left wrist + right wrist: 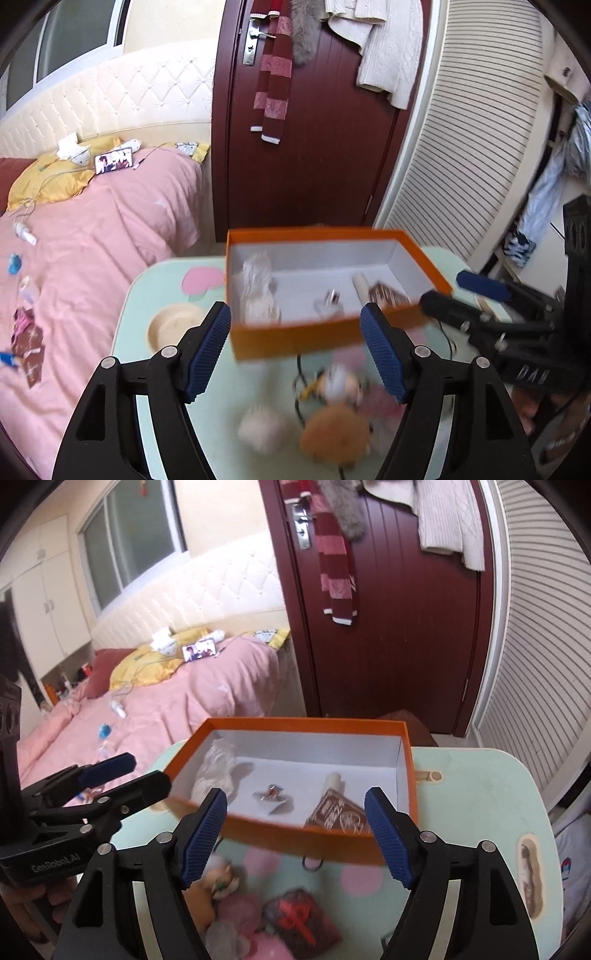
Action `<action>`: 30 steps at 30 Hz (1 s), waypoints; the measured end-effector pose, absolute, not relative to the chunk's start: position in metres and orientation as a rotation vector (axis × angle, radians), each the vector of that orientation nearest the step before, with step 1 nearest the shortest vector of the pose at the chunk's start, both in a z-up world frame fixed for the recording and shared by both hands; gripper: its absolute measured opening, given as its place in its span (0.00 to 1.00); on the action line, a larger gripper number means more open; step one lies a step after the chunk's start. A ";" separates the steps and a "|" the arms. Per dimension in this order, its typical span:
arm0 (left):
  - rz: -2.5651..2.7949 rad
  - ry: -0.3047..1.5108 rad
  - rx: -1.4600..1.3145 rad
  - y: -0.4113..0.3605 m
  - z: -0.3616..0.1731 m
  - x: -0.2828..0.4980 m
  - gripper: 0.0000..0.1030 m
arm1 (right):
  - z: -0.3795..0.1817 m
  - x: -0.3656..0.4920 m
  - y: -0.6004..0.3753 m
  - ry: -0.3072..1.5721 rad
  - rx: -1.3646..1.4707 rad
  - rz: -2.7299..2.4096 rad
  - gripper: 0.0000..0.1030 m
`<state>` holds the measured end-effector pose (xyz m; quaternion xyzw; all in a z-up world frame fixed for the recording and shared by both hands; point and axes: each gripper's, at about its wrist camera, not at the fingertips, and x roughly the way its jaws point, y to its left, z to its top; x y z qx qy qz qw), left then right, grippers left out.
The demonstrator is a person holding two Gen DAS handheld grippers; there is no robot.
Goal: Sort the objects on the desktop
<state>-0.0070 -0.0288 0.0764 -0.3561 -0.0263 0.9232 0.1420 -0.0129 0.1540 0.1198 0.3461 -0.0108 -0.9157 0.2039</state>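
While both grippers hover above a small mint-green table (480,775) with rounded corners, an orange cardboard box (321,840) sits open at the table's middle. The box is rectangular and shallow, with a smooth pale grey lining. Inside it, at the left end, lies a crumpled white wad (216,771), possibly tissue or plastic. Near the centre is a small shiny metallic item (271,794), too small to identify. Toward the right lies a white cylindrical tube (332,782) touching a flat brown packet (338,814) printed with pale lettering.

The left gripper (295,350) has black plastic arms and ribbed blue pads (207,350); its fingers stand wide apart and hold nothing. The right gripper (295,834) is built the same way, and its fingers are likewise spread wide and empty. Each gripper is also visible from the side in the other's view.

On the table in front of the box, closer to the cameras, lie blurred soft things: a round tan plush toy (332,435), a pale fluffy ball (262,428), a dark knitted pouch with a red ornament (303,919), and a thin black cord (299,387). A shallow cream bowl (173,325) rests on the table left of the box.

Beyond the table are a bed with a pink quilt (92,258) and a dark red wooden door (314,166).
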 end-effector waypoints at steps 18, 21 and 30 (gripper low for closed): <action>2.602 0.021 -1.358 -0.028 0.023 0.083 0.73 | 0.054 0.087 0.174 0.235 1.214 -2.512 0.83; 2.644 0.070 -1.341 -0.029 0.019 0.082 0.87 | 0.044 0.081 0.168 0.285 1.280 -2.503 0.83; 2.691 0.053 -1.315 -0.033 0.010 0.082 1.00 | 0.033 0.070 0.177 0.223 1.290 -2.508 1.00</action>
